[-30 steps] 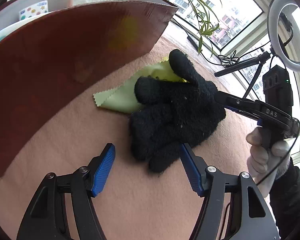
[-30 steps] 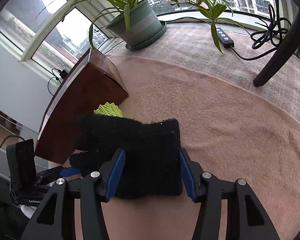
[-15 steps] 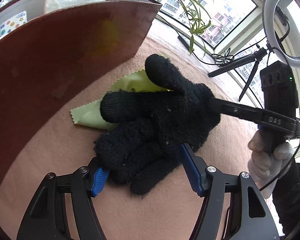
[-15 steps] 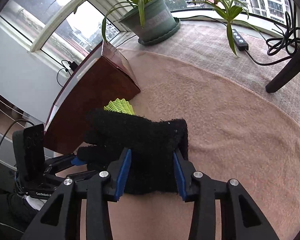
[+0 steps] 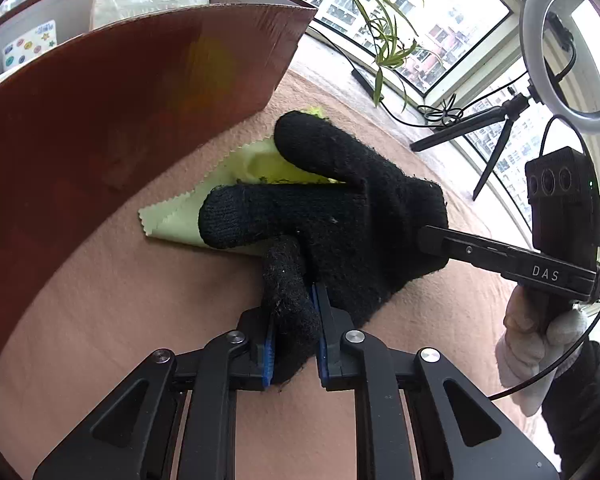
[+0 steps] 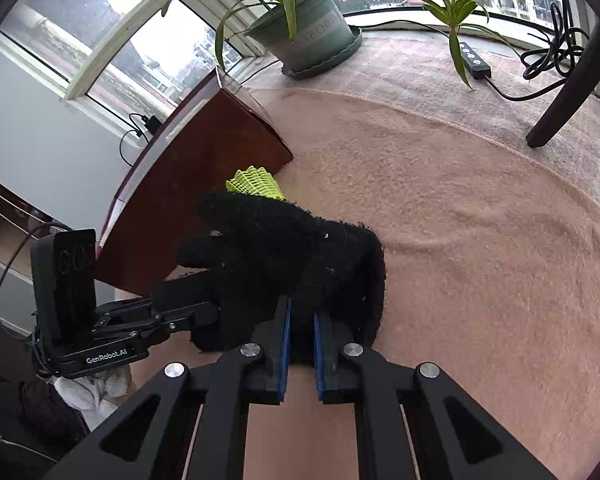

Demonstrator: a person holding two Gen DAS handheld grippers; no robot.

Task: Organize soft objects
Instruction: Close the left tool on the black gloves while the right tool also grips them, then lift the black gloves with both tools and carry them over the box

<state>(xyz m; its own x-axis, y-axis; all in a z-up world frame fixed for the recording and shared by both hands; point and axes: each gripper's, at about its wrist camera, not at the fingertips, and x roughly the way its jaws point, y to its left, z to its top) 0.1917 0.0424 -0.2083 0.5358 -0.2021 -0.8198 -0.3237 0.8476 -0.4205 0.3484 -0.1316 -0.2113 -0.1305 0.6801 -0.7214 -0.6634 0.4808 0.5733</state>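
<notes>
The fuzzy black knit glove [image 5: 352, 216] lies on the pink fleece [image 5: 148, 320] beside the brown box [image 5: 112, 120], over a zigzag-edged green cloth [image 5: 180, 216]. Left gripper [image 5: 294, 344], marked "GenRobot.AI", closing, pinches one fingertip; right gripper [image 6: 300, 344], marked "DAS", clamps the cuff.

One glove [image 5: 340, 216], one cloth [image 5: 180, 220], two grippers [image 5: 294, 344]

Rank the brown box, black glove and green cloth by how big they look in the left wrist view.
1. brown box
2. black glove
3. green cloth, partly hidden under the glove, so its true size is uncertain.
</notes>
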